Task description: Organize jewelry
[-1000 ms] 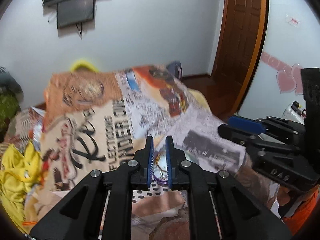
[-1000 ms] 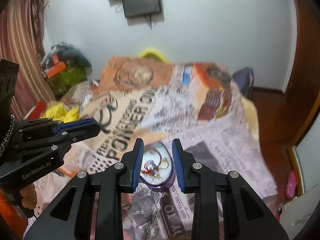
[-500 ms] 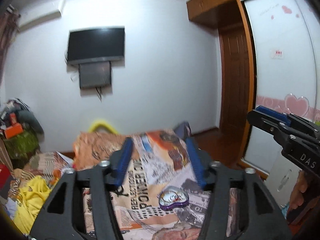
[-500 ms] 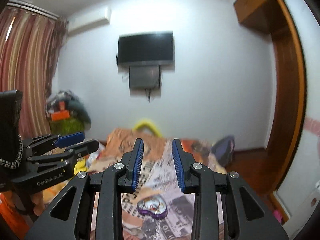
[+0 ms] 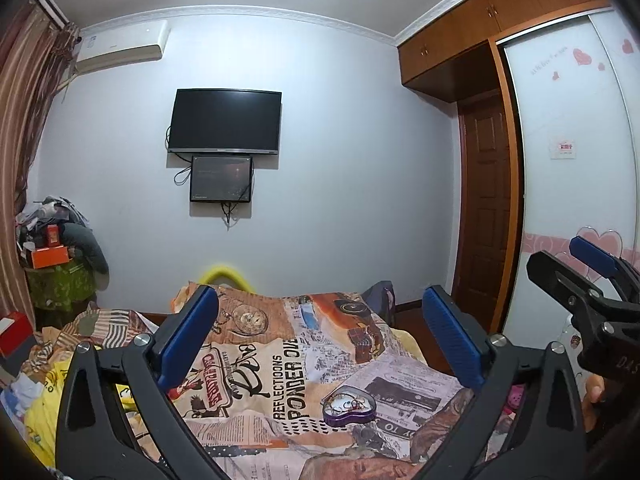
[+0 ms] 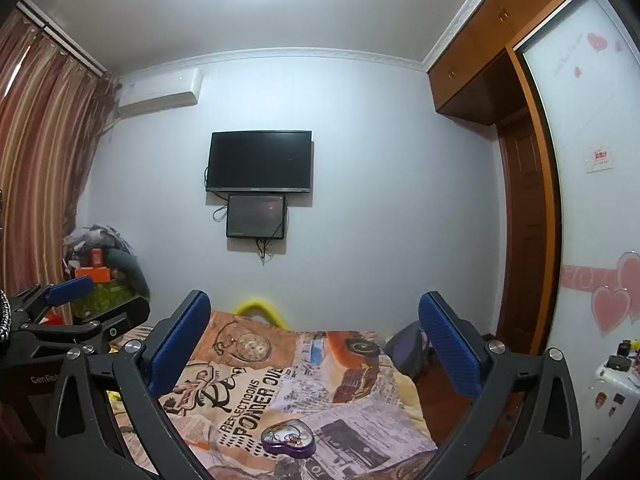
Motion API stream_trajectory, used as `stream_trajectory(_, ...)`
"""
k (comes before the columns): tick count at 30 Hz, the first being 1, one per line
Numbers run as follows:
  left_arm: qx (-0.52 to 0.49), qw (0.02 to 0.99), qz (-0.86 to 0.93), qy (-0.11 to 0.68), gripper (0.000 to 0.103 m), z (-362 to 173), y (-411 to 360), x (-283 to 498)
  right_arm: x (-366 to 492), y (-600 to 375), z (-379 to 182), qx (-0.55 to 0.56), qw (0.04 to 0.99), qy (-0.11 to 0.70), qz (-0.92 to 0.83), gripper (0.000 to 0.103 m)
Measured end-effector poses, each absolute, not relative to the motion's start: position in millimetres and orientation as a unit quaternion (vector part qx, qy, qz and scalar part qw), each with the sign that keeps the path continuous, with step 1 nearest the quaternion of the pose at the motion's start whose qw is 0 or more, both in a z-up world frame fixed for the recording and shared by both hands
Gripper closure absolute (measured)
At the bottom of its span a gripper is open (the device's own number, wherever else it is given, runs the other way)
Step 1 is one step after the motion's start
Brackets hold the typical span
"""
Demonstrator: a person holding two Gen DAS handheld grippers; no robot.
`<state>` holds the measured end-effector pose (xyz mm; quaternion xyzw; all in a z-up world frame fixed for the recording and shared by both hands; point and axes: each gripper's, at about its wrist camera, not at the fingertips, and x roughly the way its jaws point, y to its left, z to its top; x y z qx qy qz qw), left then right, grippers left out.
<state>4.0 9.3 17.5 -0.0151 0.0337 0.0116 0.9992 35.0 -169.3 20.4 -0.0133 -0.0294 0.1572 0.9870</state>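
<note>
A purple heart-shaped jewelry box (image 5: 349, 405) lies on the printed bedspread (image 5: 280, 360), with tangled jewelry inside it. It also shows in the right wrist view (image 6: 288, 438). My left gripper (image 5: 320, 342) is open wide and empty, held above and behind the box. My right gripper (image 6: 314, 346) is open wide and empty too, raised over the bed. The right gripper shows at the right edge of the left wrist view (image 5: 588, 280). The left gripper shows at the left edge of the right wrist view (image 6: 80, 308).
A TV (image 5: 225, 121) hangs on the far wall. Clutter and an orange box (image 5: 50, 257) are piled at the left. A wooden door (image 5: 486, 208) and a wardrobe (image 5: 576, 160) with heart stickers stand at the right. Yellow cloth (image 5: 40, 408) lies at the bed's left.
Both grippers opened from nearly shut to wide open. Both rose and tilted up, from close over the box to a level view of the room.
</note>
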Motion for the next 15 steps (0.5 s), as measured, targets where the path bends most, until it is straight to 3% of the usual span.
stream_trajectory(15,-0.014,0.999,0.012,0.037,0.001,16.9,6.5,-2.6,26.8,-183.8,8.5,-0.013,0.986,-0.011,0.166,0.000)
